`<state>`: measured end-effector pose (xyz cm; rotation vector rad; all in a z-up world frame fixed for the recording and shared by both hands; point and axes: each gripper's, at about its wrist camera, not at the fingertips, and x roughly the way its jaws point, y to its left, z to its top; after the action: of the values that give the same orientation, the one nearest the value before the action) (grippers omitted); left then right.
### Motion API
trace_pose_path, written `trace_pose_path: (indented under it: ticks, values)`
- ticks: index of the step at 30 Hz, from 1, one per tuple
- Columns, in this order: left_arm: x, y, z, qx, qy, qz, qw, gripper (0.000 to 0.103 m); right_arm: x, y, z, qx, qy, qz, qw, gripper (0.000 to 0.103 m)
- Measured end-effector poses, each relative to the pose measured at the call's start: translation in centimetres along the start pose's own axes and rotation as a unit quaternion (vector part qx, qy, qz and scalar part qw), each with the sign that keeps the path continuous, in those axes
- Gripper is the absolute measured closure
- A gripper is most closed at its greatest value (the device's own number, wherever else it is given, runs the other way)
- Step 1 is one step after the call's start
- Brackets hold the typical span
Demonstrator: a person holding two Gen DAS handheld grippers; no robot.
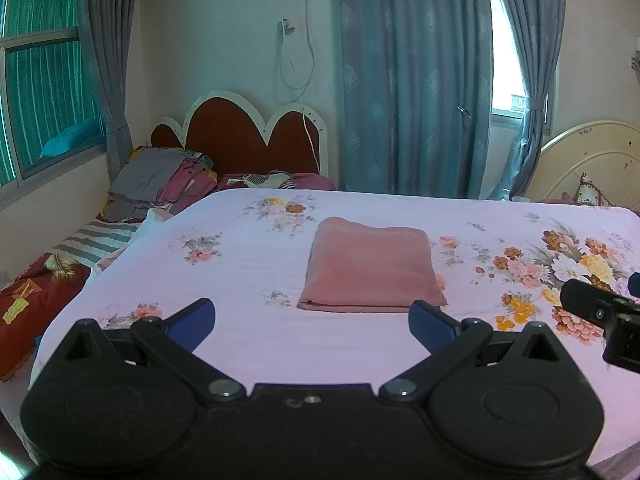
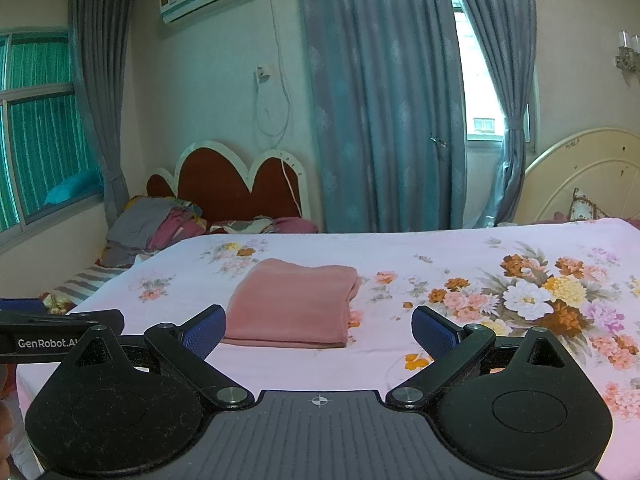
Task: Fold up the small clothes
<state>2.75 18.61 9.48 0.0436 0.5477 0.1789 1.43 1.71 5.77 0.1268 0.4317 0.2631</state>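
The left tool (image 1: 312, 322) is spread wide, its blue-padded fingers (image 1: 192, 322) far apart with nothing between them; it hangs above the near part of the bed (image 1: 240, 248) and touches no cloth. The right tool (image 2: 319, 330) is likewise wide open and empty, at about the same height just beside the left one, so that each appears at the edge of the other's view.

Ahead of both, near the middle of the floral sheet, lies the pink garment (image 1: 370, 266), already folded into a neat, flat rectangle of several layers. Seen from the right wrist camera, the pink garment (image 2: 294, 302) has its layered, rounded side on the right and its thin stacked edges along the near side. By the look of it, the fold is essentially finished.

The cloth appears to be a soft knit, light and limp, with no stiffness of its own. It would likely sag and fall open if lifted by one corner, and the top layer could slide off the lower ones if only that layer were pinched. A safer hold would be through all layers at the near edge, one tool toward each near corner, or a slide under the bundle. The mattress beneath will give, so a downward press should meet little resistance.
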Motion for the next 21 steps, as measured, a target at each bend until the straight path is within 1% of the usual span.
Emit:
trace_pose_path:
  ticks: [10, 21]
  values:
    - [0.4, 0.2, -0.2, -0.001, 0.004, -0.001, 1.0000, 0.000, 0.7, 0.3, -0.1, -0.001, 0.003, 0.002, 1.000, 0.005]
    - [3.2, 0.8, 0.1, -0.006, 0.028, -0.015, 0.9995, 0.000, 3.1, 0.1, -0.3, 0.002, 0.020, -0.003, 1.000, 0.005]
